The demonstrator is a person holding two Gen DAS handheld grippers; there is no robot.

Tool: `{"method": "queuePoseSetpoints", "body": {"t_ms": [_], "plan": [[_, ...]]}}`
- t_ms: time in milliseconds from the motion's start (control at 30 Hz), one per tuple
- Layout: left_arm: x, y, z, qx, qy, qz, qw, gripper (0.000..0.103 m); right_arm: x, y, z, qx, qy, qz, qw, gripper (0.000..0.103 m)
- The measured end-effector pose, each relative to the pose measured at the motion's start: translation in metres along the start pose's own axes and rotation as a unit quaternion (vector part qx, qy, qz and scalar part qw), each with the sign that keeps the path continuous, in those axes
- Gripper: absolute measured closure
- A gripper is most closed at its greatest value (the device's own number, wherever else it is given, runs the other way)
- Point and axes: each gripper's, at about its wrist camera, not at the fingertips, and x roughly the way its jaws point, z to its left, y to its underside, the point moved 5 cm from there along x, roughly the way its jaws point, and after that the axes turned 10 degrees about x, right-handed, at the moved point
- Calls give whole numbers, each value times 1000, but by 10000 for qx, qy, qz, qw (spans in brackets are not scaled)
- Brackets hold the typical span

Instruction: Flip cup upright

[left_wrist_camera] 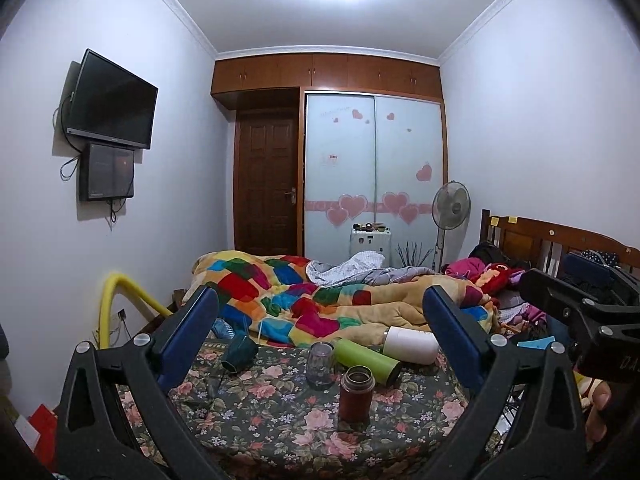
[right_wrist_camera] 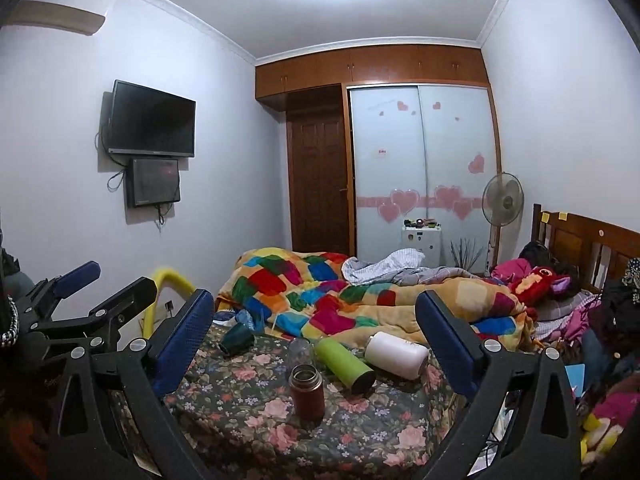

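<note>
Left wrist view: left gripper (left_wrist_camera: 320, 312) wide open, holding nothing. Dark green cup (left_wrist_camera: 239, 353) on its side on flowery bed (left_wrist_camera: 256, 420), just inside left finger. Brown bottle (left_wrist_camera: 357, 393) upright, middle.

Right wrist view: right gripper (right_wrist_camera: 314, 312) wide open, holding nothing. Dark green cup (right_wrist_camera: 236, 338) tipped over beside left finger.

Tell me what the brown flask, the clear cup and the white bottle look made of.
The upright brown flask looks like metal: shiny steel-toned rim, satin coated body. The upright clear cup could be glass or plastic; the floral cloth shows through it. The white bottle lying on its side has a smooth matte shell, plastic or coated metal.
</note>
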Motion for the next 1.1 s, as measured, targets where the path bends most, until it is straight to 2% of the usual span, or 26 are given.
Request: {"method": "queuePoseSetpoints", "body": {"t_ms": [1100], "plan": [[11,5,2,-50,123,141,9998,0,1,4,-1,-37,34,100,9999,3]]}}
